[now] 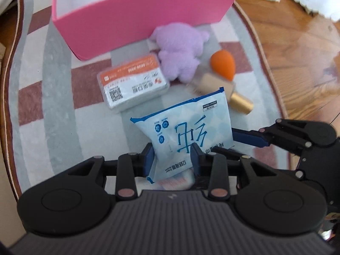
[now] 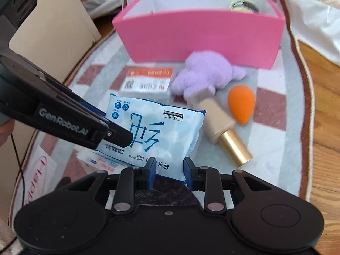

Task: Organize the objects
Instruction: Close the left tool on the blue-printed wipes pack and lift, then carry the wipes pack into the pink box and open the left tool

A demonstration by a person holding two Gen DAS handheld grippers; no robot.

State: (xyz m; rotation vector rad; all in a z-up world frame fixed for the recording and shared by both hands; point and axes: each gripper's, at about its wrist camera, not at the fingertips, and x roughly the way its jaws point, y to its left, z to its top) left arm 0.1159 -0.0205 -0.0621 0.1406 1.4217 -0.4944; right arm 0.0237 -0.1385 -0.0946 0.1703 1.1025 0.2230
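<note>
A blue-white wet wipes pack (image 1: 187, 127) (image 2: 155, 133) is held up above the rug. My left gripper (image 1: 172, 159) is shut on its lower edge, and my right gripper (image 2: 169, 170) is shut on its other edge. Each gripper shows in the other's view: the right one (image 1: 250, 138), the left one (image 2: 119, 136). Behind the pack lie an orange-white packet (image 1: 132, 82) (image 2: 148, 79), a purple plush toy (image 1: 180, 51) (image 2: 206, 74), an orange sponge (image 1: 223, 64) (image 2: 241, 104) and a beige-gold bottle (image 1: 225, 93) (image 2: 225, 131). A pink box (image 1: 136, 21) (image 2: 199, 34) stands at the back.
A checked rug (image 1: 53, 97) (image 2: 282, 144) lies on a wooden floor (image 1: 297, 53) (image 2: 325, 170). A second small packet (image 2: 95, 161) lies under the wipes pack. The pink box holds a greenish item (image 2: 243, 6). A beige board (image 2: 53, 34) stands at the left.
</note>
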